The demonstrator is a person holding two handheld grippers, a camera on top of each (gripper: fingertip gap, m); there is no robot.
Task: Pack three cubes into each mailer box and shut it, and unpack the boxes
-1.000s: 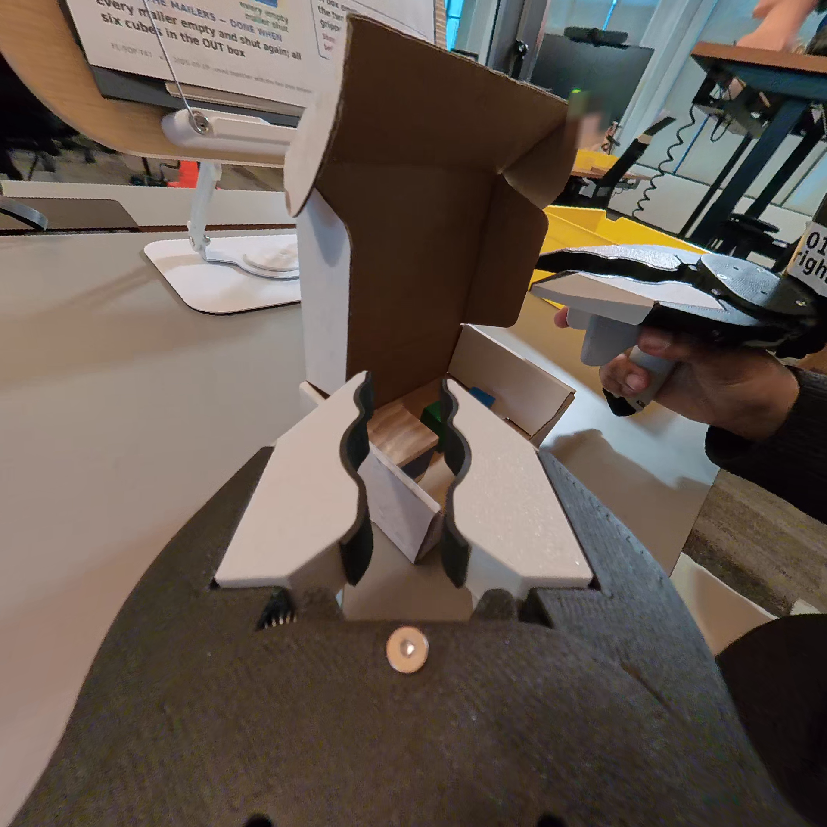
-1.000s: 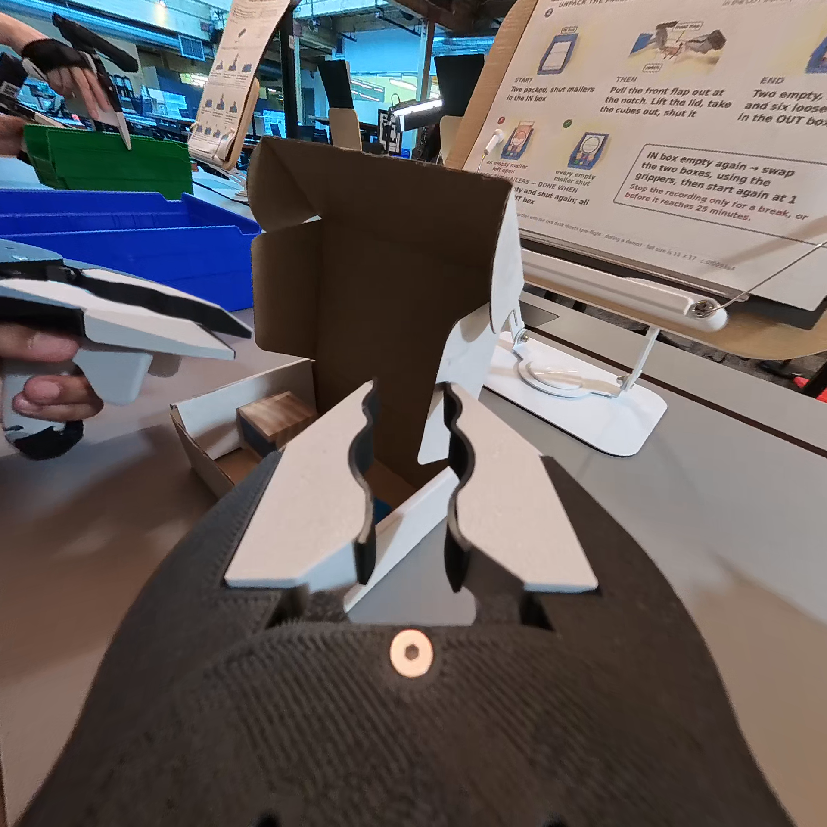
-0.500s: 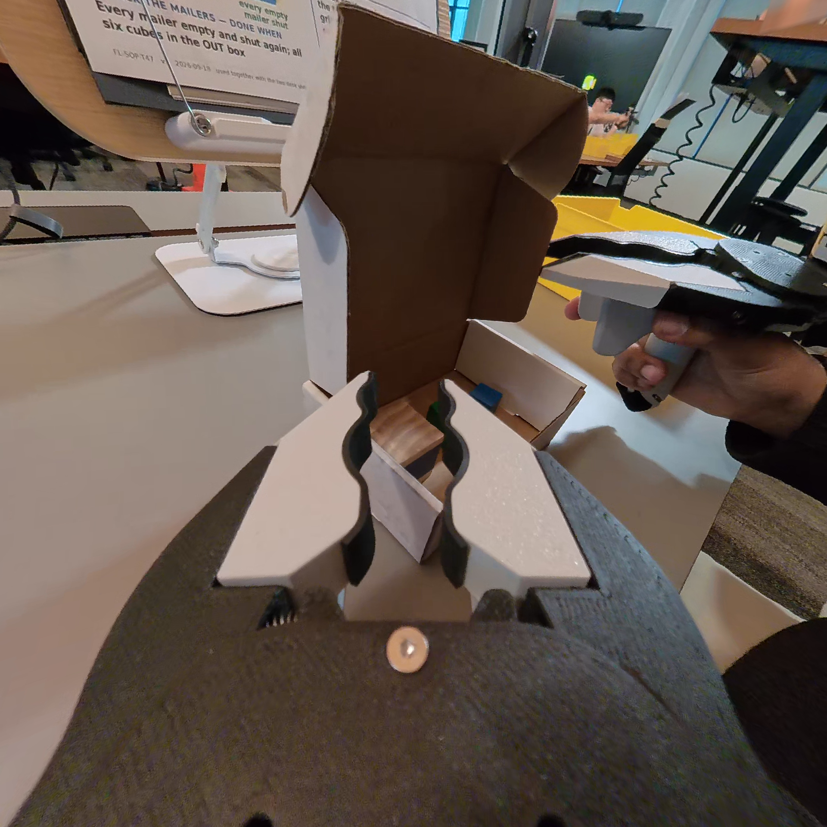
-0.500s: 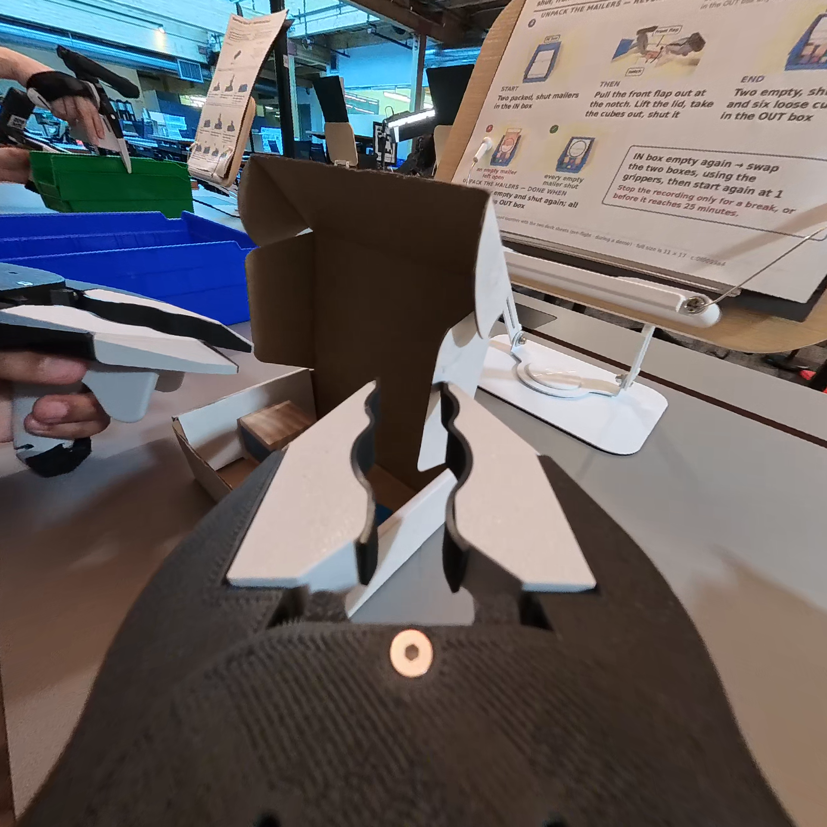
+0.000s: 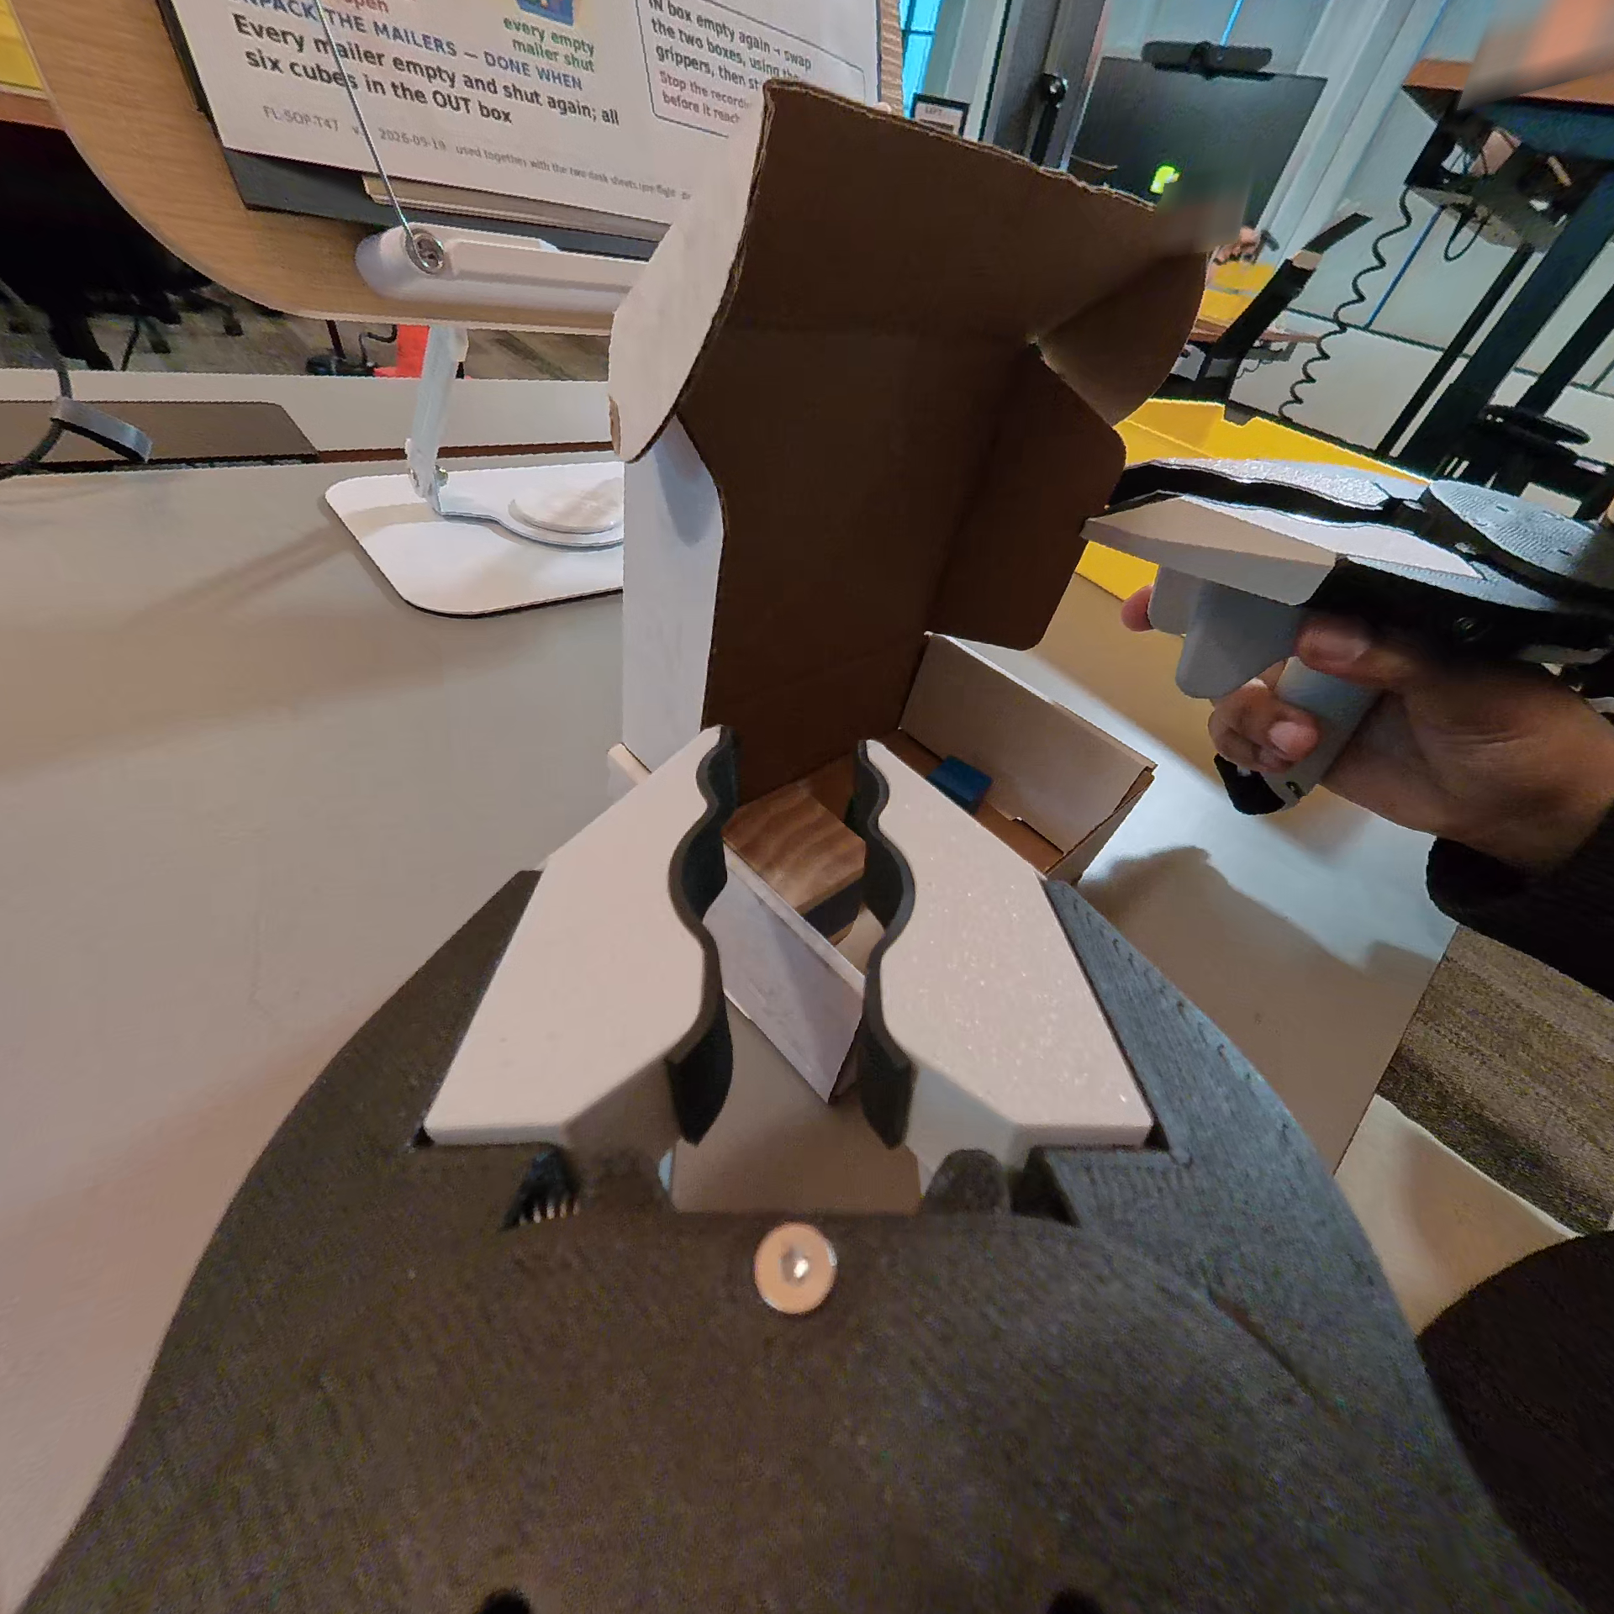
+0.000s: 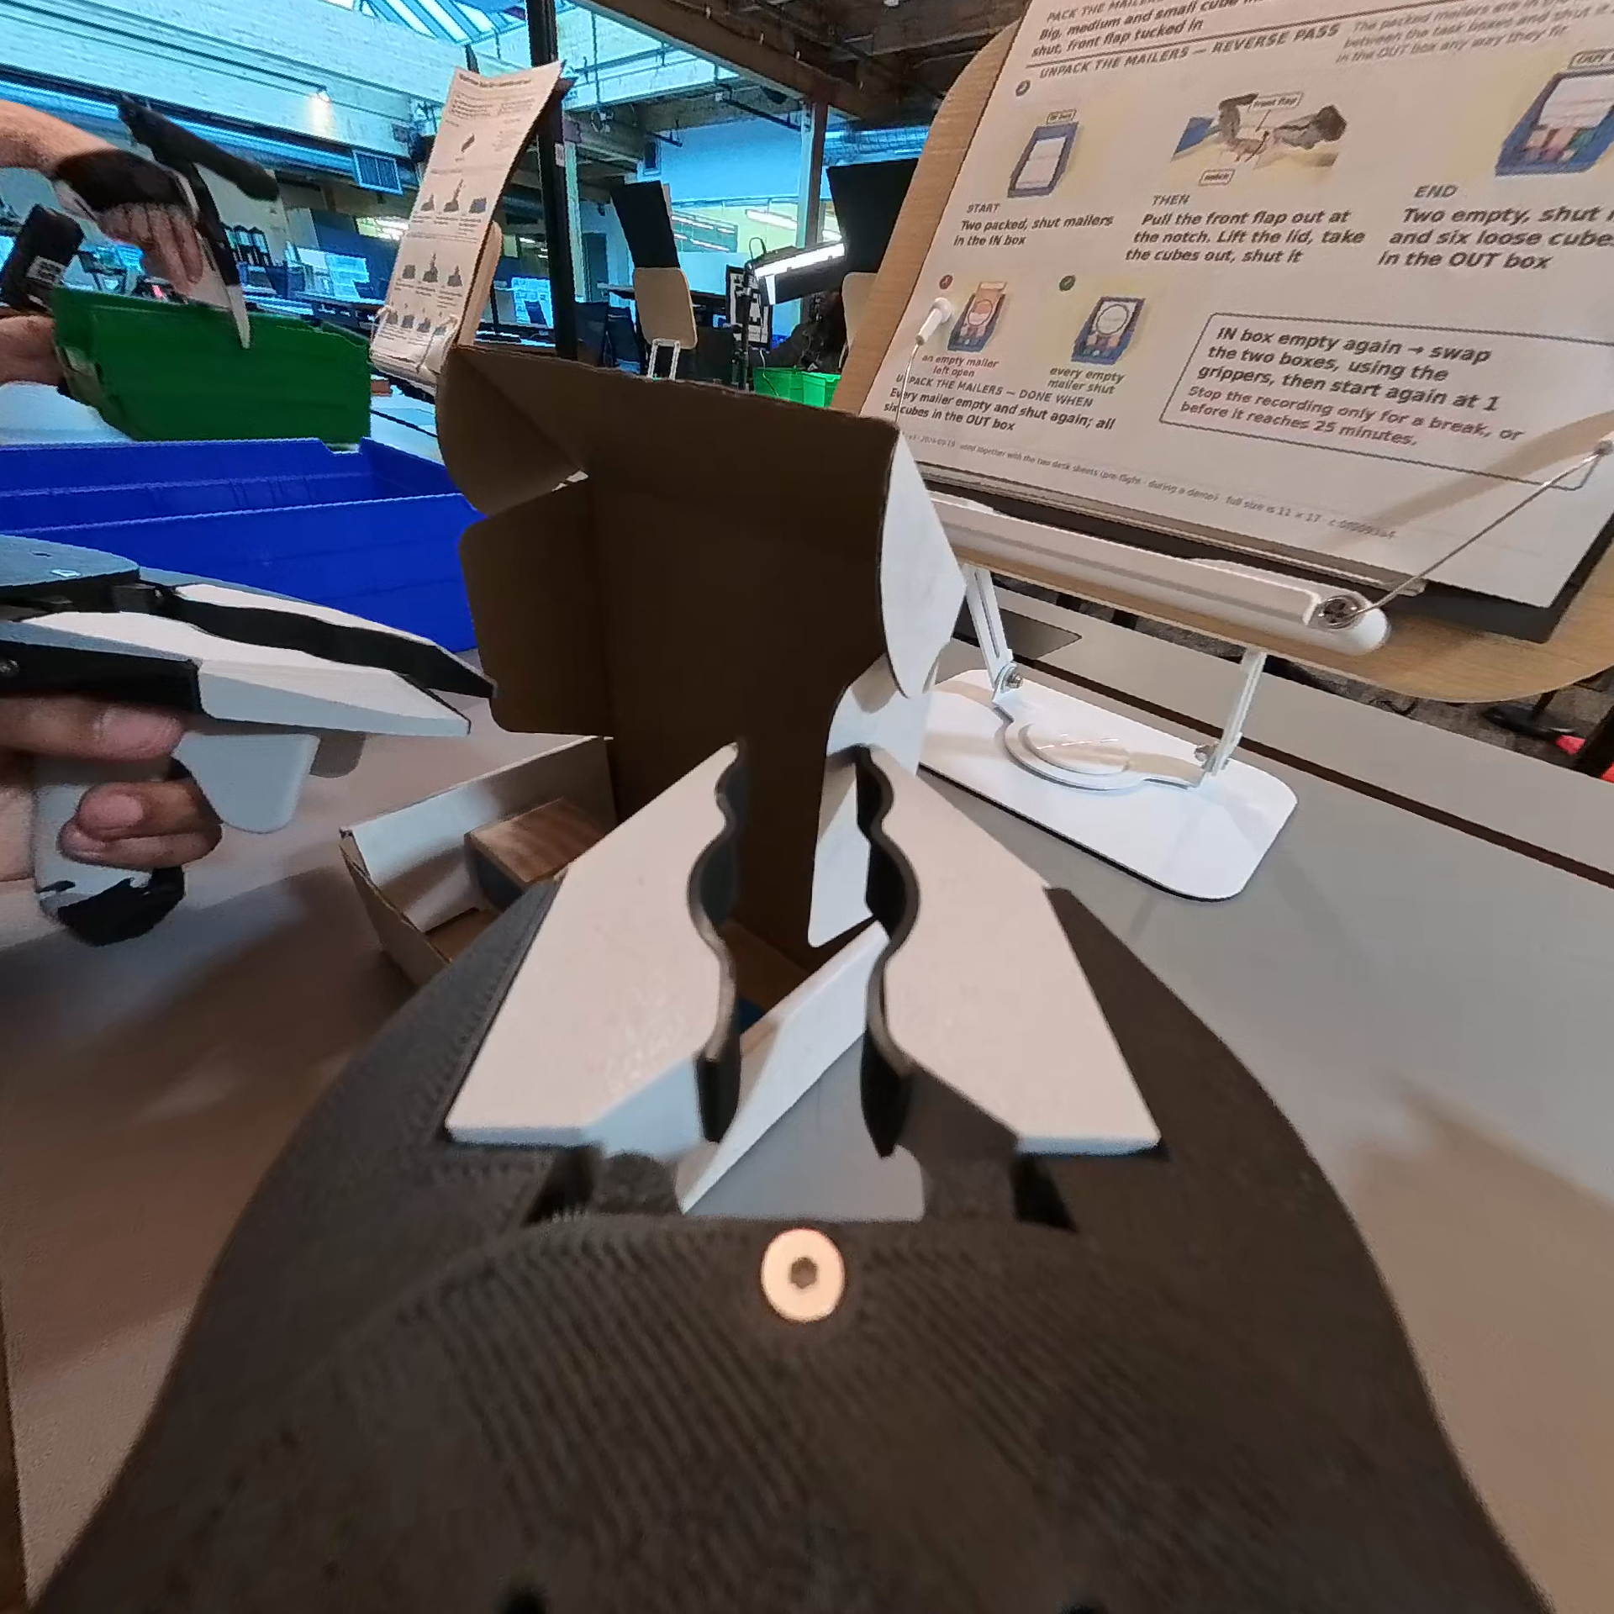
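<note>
A white mailer box (image 5: 1031, 769) stands open on the grey table, its brown lid (image 5: 873, 437) upright. Inside are a wooden cube (image 5: 790, 838) and a small blue cube (image 5: 961, 775). My left gripper (image 5: 795, 751) is open over the box's near corner, with the corner wall showing between the fingers. My right gripper (image 6: 796, 760) is open over the opposite corner. The box wall (image 6: 419, 865), lid (image 6: 699, 611) and wooden cube (image 6: 533, 847) show there too. Each gripper appears side-on in the other view, right (image 5: 1100, 524) and left (image 6: 476, 690), tips close to the lid's side flaps.
A white document stand (image 5: 489, 541) with an instruction sheet stands behind the box; it also shows in the right wrist view (image 6: 1109, 786). A blue bin (image 6: 262, 524) and green bin (image 6: 201, 375) lie beyond. A yellow bin (image 5: 1162, 437) sits past the table edge (image 5: 1397, 1048). My left gripper's tips are some 5 cm from the wooden cube (image 5: 790, 838). Seen from the right wrist view (image 6: 553, 841) as well.
Both views have shifted slightly, so the lid sits a little lower in the right wrist view. The lid stays upright, and both finger gaps are unchanged.
</note>
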